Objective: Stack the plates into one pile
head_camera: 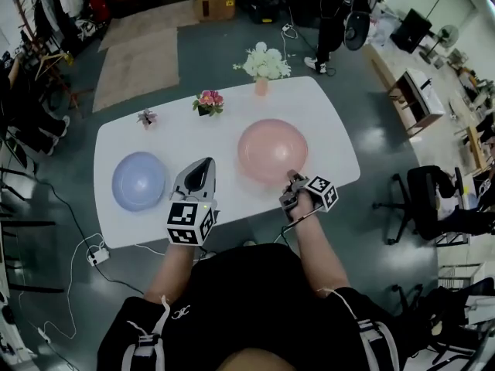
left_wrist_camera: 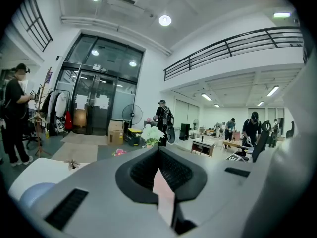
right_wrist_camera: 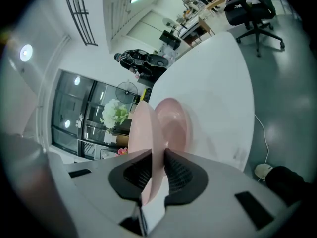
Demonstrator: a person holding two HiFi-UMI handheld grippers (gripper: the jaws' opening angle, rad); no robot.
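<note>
On the white table point(head_camera: 232, 141), a smooth slab with rounded corners, we see two round, shallow plates lying well apart. The blue plate point(head_camera: 140, 181) rests on the left part, pale and evenly coloured with a soft sheen, and nothing touches it. The pink plate point(head_camera: 271, 150) is over the right part, smooth and gently dished, with a thin rim.

Our right gripper point(head_camera: 292, 178) has this plate by its near edge. In the right gripper view the black ribbed pads point(right_wrist_camera: 181, 172) are drawn in onto the thin pink rim, one on each face. From there the plate runs away edge-on, its curved body swelling off to one side. Whether the plate rests on the table or is clear of it, we cannot tell.

Our left gripper point(head_camera: 203, 163) hovers above the table between the two plates, its grey plastic shell tapering to a point. In the left gripper view its jaws meet at the tips, dark ribbed faces together, and they hold nothing. Each gripper bears a cube point(head_camera: 190, 222) with black-and-white square markers.

Along the far edge of the table stand white flowers point(head_camera: 263, 62) in a pink vase point(head_camera: 261, 87). Next to them are pink flowers point(head_camera: 209, 101) in a dark pot and a small dry sprig point(head_camera: 146, 117). Round the table the floor point(head_camera: 193, 60) is grey-green and glossy.
</note>
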